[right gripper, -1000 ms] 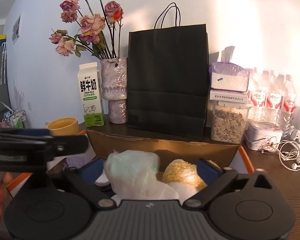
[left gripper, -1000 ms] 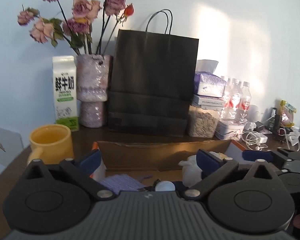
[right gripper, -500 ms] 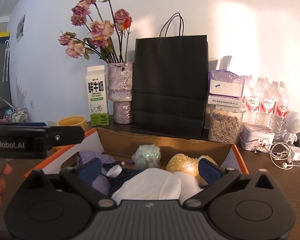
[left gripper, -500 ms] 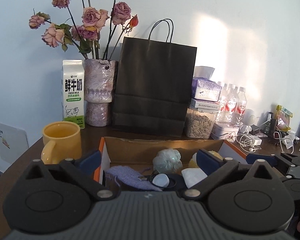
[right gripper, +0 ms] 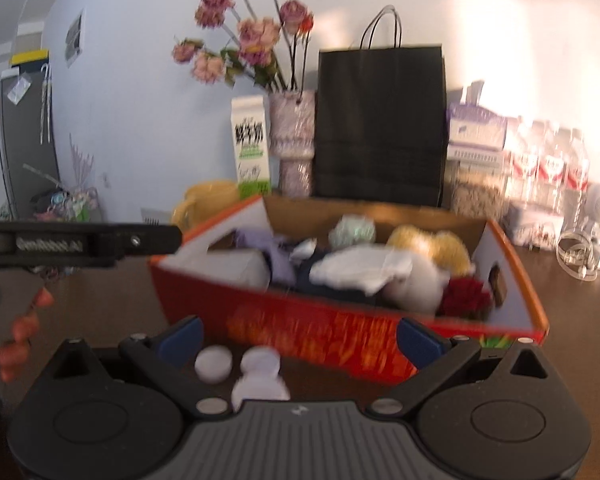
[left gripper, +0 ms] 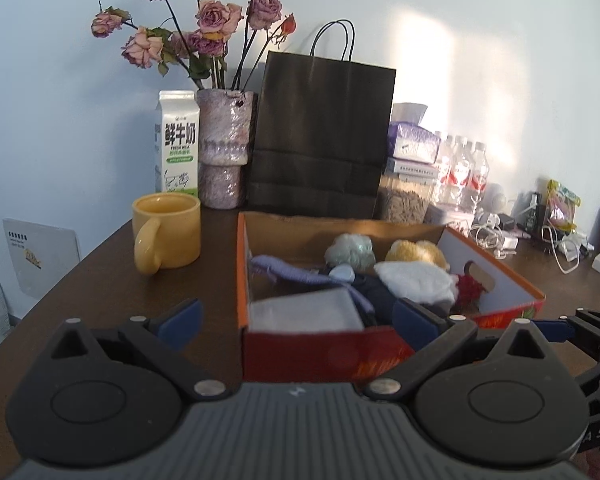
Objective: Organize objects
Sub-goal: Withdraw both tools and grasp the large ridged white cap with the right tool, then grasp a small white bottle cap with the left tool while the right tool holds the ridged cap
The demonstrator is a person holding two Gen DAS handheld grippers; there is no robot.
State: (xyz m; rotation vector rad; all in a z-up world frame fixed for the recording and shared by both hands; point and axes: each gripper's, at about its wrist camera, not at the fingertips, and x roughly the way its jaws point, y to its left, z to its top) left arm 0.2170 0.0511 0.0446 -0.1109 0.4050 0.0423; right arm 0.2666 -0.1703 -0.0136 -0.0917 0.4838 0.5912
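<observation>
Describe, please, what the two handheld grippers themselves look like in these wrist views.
Each gripper, left and right, has a ribbed dark grey body, two round black discs, black linkage arms with silver pins, and blue finger pads. The right view shows the left one side-on as a black bar with white lettering too blurred to read.

Blurred white lids (right gripper: pixel 236 362), perhaps, before the box (right gripper: pixel 340 336).

Orange box (left gripper: pixel 244 276) of soft items beside yellow mug (left gripper: pixel 168 232) on dark table (left gripper: pixel 100 280).
</observation>
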